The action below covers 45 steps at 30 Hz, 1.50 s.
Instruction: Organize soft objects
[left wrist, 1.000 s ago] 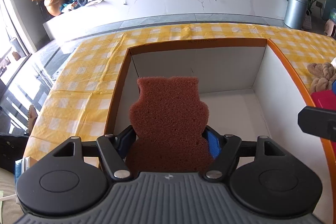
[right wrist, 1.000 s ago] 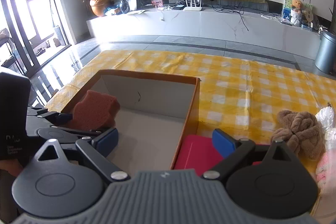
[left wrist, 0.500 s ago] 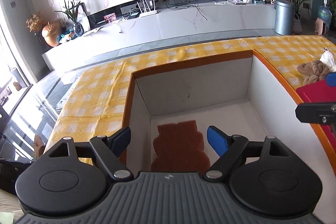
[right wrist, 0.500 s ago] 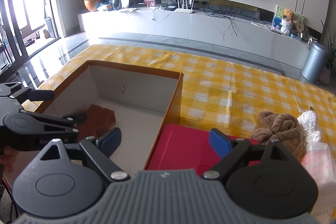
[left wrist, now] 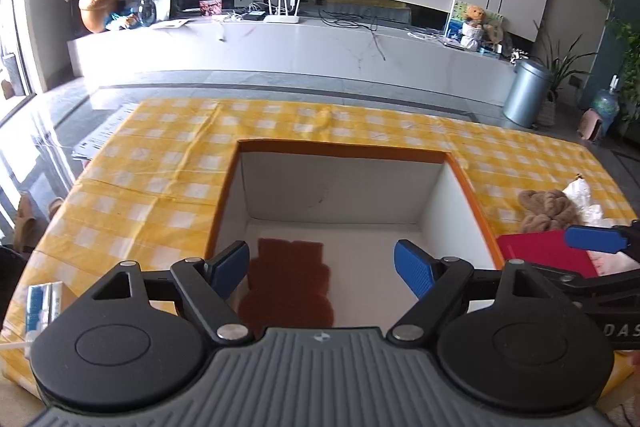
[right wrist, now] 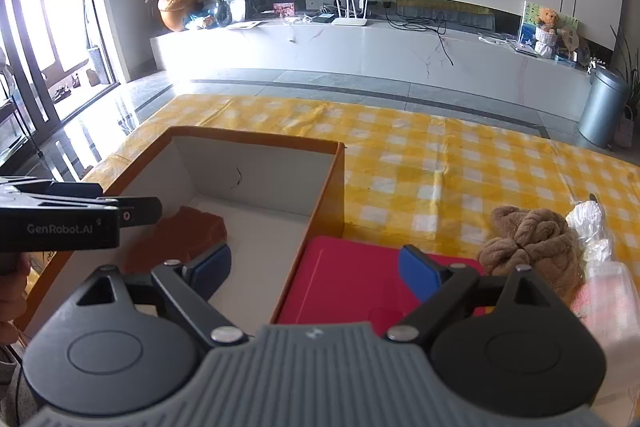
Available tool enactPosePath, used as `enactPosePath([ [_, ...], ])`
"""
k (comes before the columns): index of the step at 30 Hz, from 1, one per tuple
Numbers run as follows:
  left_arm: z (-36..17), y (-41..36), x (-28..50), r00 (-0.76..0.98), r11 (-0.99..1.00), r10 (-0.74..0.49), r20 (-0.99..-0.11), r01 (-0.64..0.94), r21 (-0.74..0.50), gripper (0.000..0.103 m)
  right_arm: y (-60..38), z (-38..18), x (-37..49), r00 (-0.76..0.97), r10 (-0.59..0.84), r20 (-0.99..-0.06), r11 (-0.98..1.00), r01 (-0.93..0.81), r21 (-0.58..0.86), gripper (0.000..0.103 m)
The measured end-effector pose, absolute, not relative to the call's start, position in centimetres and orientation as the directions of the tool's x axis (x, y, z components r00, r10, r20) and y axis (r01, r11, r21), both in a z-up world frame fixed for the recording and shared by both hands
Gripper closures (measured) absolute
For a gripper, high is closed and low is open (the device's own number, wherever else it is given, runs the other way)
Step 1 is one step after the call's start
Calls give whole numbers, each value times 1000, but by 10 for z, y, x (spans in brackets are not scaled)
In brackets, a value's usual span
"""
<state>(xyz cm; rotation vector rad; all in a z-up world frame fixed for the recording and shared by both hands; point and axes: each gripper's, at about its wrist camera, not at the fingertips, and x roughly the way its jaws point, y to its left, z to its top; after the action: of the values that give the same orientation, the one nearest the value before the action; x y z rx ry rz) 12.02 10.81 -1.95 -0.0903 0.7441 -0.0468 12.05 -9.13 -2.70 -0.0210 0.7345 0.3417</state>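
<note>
I see the box point(left wrist: 460, 171) on the bench point(left wrist: 152, 163), and the brown sponge point(left wrist: 289, 283) lies flat on its floor by the left wall. My left hand-held gripper point(left wrist: 326, 269) hangs over the box, fingers apart, nothing between them. My right hand-held gripper point(right wrist: 316, 269) is spread too, above the box's right wall and the red pad point(right wrist: 352, 287) beside it. Right of that pad sits a brown plush point(right wrist: 528, 239).

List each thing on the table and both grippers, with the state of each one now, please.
Left gripper: open, empty, above the box.
Right gripper: open, empty, over the red item.
Brown sponge: flat on the box floor.
Box: open-topped, holds only the sponge.
Red item: flat beside the box.
Brown plush: on the tablecloth, outside the box.
</note>
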Motion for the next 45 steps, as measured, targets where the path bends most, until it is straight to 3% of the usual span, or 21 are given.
enactPosePath([
  [9, 2, 106, 95, 756, 982, -60, -651, -73, -175, 6, -87, -18, 109, 616, 406, -675, 895, -416, 158, 10],
  [17, 24, 81, 77, 759, 983, 28, -650, -138, -118, 6, -110, -4, 101, 566, 452, -689, 873, -441, 211, 10],
  [22, 35, 45, 74, 747, 985, -48, -663, -74, -154, 6, -156, 28, 86, 746, 282, -603, 948, -314, 54, 10],
  [28, 37, -13, 72, 714, 990, -129, -688, 58, -125, 6, -233, 34, 82, 794, 139, -592, 986, -165, 10, 8],
  [34, 32, -63, 76, 649, 963, -261, -714, 230, -143, 6, -310, -4, 98, 731, -241, -639, 968, 130, -217, 8],
  [42, 16, -101, 97, 607, 963, -256, -752, 227, -144, 6, -395, -45, 99, 638, -236, -733, 962, 262, -82, 5],
  [45, 10, -114, 97, 590, 956, -272, -760, 254, -145, 6, -405, -62, 102, 601, -266, -754, 952, 289, -105, 6],
])
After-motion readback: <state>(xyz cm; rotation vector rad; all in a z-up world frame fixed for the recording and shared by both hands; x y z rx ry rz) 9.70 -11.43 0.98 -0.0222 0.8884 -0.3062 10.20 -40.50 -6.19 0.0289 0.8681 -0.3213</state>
